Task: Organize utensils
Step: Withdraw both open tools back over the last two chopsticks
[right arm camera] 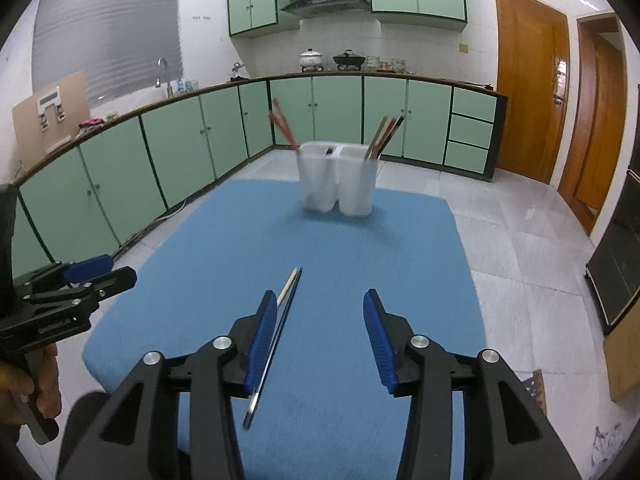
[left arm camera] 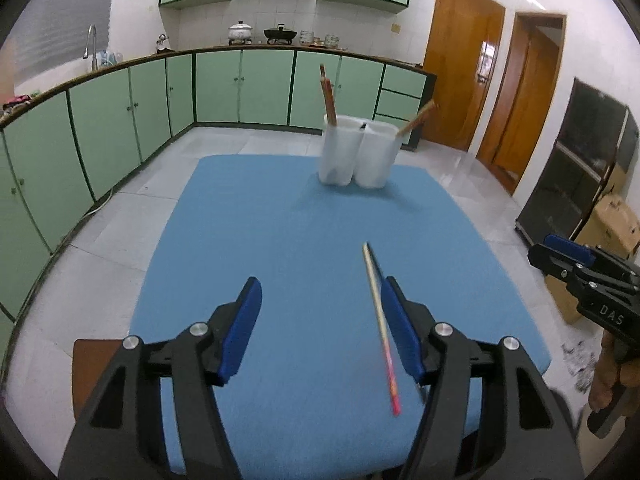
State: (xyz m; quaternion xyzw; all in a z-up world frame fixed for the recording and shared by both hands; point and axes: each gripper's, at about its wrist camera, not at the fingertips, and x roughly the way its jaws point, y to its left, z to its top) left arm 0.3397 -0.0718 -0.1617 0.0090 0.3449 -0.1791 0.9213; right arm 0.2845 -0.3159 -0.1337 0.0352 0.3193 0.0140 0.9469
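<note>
Only the right wrist view shows several chopsticks in the right cup of the white holder (the left view shows one). Both the left gripper and right gripper stand apart, gripping nothing. A pale chopstick with a red end lies on the blue mat, a dark one beside it.

Two cups stand side by side at the far end of my table, chopsticks leaning in each. A loose pair of chopsticks lies near me, cabinets behind everything.
</note>
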